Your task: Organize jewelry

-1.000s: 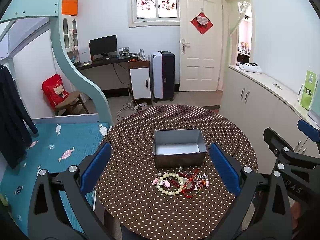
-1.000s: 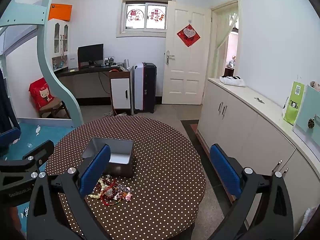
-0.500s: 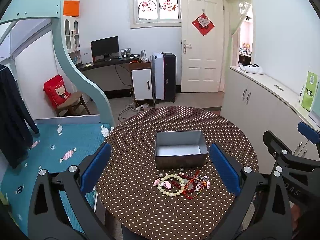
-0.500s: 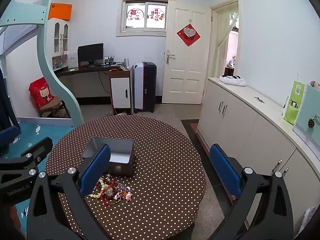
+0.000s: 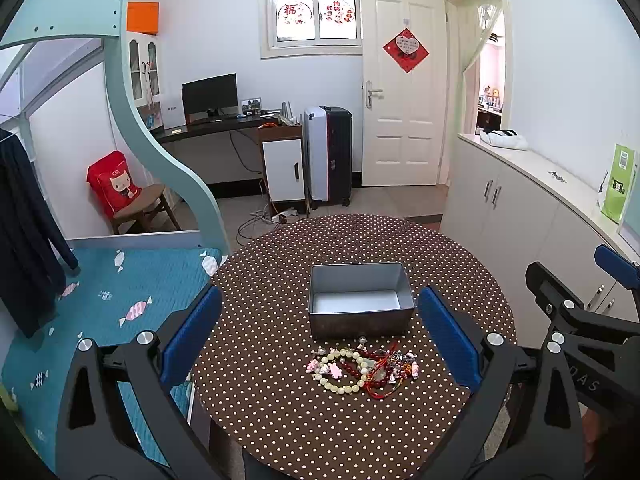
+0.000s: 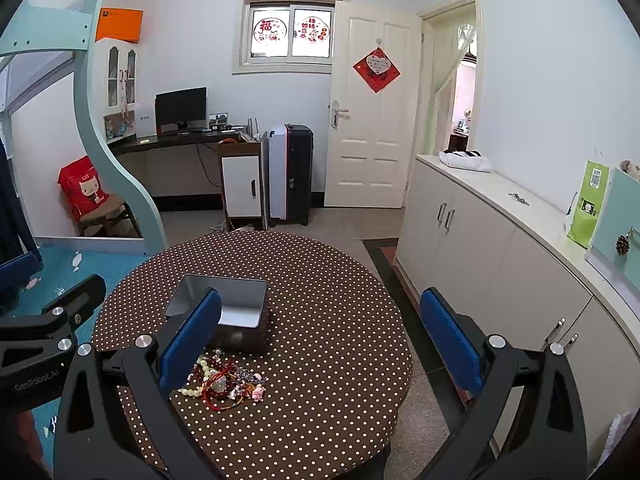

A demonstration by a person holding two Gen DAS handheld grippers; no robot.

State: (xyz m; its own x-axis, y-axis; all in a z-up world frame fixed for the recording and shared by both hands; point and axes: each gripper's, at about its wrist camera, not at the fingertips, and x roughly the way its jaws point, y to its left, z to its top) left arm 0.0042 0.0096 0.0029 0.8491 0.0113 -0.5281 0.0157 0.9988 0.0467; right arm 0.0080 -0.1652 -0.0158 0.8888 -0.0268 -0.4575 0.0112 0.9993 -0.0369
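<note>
A pile of bead bracelets and red cords (image 5: pixel 362 370) lies on the round polka-dot table (image 5: pixel 280 280), just in front of an empty grey metal box (image 5: pixel 360 304). The pile (image 6: pixel 228 380) and the box (image 6: pixel 228 312) also show in the right wrist view, at the left. My left gripper (image 5: pixel 320 340) is open and empty, held above the table's near side, facing the pile. My right gripper (image 6: pixel 320 340) is open and empty, to the right of the pile. Each gripper shows at the edge of the other's view.
A bed with a blue cover (image 5: pixel 100 300) and a curved bunk frame (image 5: pixel 160 140) stand left of the table. White cabinets (image 5: pixel 520 220) run along the right wall. A desk, suitcase and door are at the back.
Both views have shifted slightly; the left gripper has drifted a little. The jewelry and the box have not moved. Both grippers stay open.
</note>
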